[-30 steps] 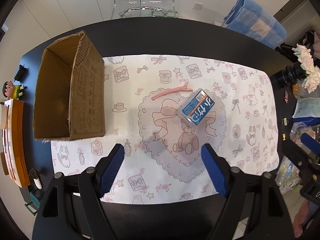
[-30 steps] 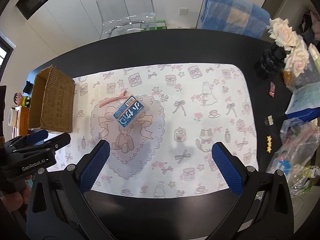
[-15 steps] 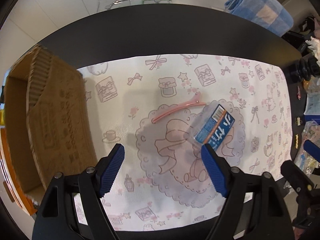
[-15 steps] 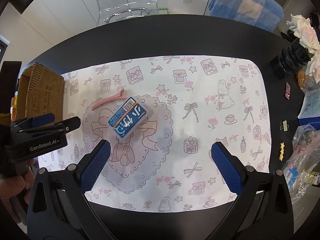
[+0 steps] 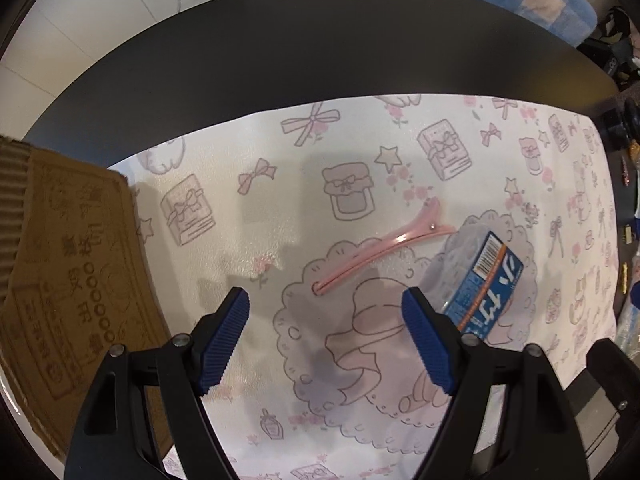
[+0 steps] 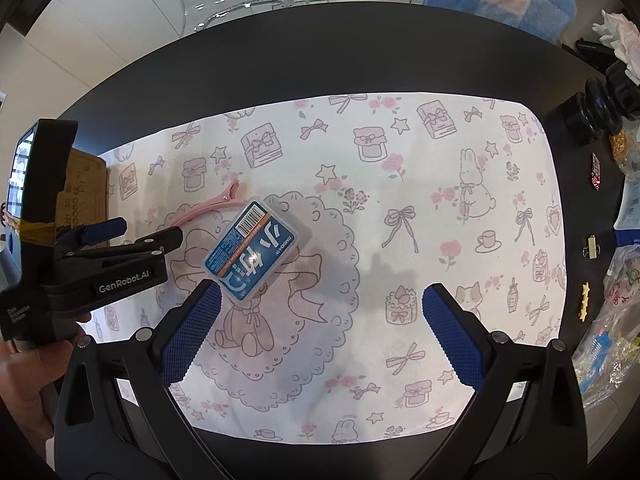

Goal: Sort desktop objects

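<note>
Both claws are wide open and hold nothing. The left claw hangs near the pink clip. Clip and blue case lie on the mat, not yet in the box.

Bright, even light from overhead. Soft grey shadows fall on the patterned mat. Fisheye bending curves the desk edge; the corners go black.

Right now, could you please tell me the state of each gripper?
Left gripper: open, holding nothing, above the hair clip.
Right gripper: open, holding nothing.
</note>
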`<state>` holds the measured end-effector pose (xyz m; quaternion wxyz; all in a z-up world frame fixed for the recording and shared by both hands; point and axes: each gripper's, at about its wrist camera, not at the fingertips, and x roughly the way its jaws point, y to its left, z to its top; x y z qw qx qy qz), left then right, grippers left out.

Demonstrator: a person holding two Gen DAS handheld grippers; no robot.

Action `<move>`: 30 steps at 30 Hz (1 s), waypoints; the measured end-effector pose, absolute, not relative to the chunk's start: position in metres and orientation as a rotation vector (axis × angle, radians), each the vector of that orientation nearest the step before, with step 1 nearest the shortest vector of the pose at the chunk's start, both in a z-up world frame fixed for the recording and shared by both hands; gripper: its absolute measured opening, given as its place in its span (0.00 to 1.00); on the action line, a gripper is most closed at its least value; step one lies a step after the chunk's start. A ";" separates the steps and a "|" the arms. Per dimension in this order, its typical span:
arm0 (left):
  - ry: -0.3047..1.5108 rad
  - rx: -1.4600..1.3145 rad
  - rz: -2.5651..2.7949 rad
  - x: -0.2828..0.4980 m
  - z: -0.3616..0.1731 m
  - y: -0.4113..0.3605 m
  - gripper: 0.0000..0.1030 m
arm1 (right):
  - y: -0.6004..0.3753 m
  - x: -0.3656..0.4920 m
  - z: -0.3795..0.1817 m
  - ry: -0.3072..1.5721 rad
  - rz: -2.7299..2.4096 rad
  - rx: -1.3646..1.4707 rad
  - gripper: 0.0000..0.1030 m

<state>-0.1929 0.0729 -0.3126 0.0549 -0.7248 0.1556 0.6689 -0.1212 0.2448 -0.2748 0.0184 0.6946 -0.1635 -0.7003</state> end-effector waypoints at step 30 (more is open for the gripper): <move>0.444 -2.271 2.105 -0.192 -0.332 0.048 0.00 | 0.223 -0.144 -0.313 -0.528 -2.112 2.205 0.99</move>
